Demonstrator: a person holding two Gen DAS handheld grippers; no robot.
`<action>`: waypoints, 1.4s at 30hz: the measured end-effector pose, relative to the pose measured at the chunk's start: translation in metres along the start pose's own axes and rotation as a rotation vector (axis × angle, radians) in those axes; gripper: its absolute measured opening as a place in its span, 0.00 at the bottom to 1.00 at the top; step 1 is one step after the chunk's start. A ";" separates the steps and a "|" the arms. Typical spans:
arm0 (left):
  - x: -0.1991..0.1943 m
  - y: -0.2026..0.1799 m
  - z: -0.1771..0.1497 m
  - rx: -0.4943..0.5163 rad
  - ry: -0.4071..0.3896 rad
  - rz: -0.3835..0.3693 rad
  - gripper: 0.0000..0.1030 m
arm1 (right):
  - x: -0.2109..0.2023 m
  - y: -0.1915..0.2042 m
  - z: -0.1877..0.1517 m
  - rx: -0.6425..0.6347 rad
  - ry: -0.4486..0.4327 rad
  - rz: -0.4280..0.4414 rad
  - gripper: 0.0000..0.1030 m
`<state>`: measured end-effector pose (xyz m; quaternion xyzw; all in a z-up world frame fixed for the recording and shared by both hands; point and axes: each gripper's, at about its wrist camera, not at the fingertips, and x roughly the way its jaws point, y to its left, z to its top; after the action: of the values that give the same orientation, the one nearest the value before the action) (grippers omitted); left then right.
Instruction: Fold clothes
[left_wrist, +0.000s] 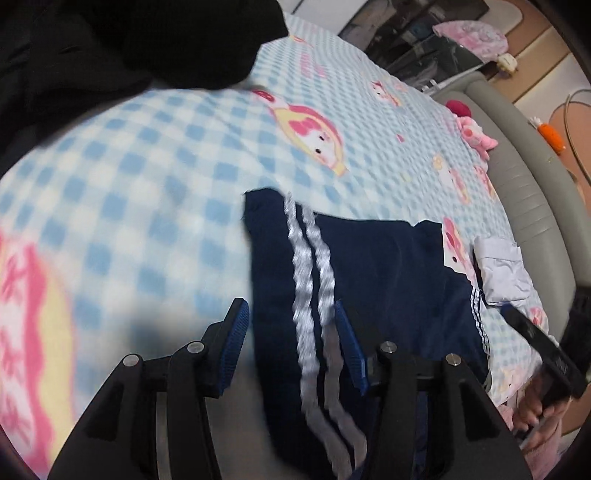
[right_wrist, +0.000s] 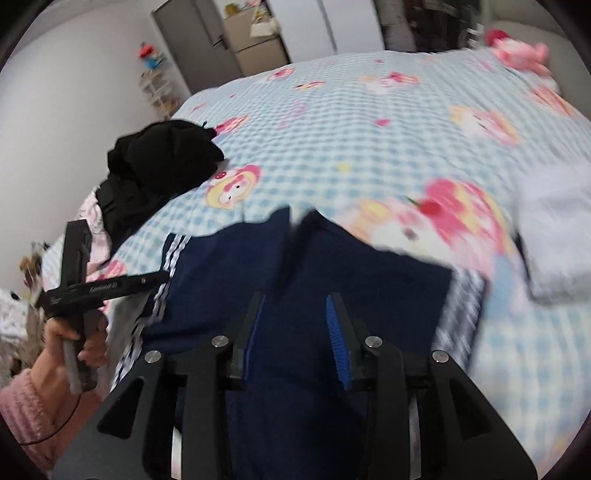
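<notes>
Nearest, both claws, left claw (left_wrist: 291, 325) and right claw (right_wrist: 295, 317), hover spread wide and empty over the navy striped trousers (right_wrist: 332, 280) lying flattish at the bed's (left_wrist: 147, 166) near edge, probably laid out for folding, with a black heap (right_wrist: 162, 158) far left.

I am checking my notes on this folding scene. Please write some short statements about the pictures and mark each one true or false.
1. The navy trousers have white side stripes. True.
2. Both grippers are shut on cloth. False: the left gripper and right gripper are both open.
3. A black garment lies in a heap on the bed. True.
4. The bed cover is plain green. False: it is blue-and-white check with pink cartoon prints.
5. A white garment lies beside the trousers. True.
</notes>
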<state>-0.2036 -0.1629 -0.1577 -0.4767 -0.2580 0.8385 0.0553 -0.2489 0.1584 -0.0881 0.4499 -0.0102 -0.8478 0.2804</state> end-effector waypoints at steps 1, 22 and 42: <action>0.003 -0.002 0.003 0.025 0.002 -0.004 0.31 | 0.017 0.002 0.008 -0.007 0.019 0.012 0.33; -0.037 -0.061 0.003 0.287 -0.147 0.058 0.35 | 0.047 0.009 0.021 0.080 -0.055 0.077 0.38; 0.023 -0.023 0.039 0.190 -0.099 0.047 0.38 | 0.118 -0.012 0.037 0.076 -0.026 -0.024 0.39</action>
<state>-0.2523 -0.1504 -0.1485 -0.4334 -0.1686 0.8827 0.0679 -0.3344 0.1023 -0.1589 0.4494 -0.0407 -0.8559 0.2527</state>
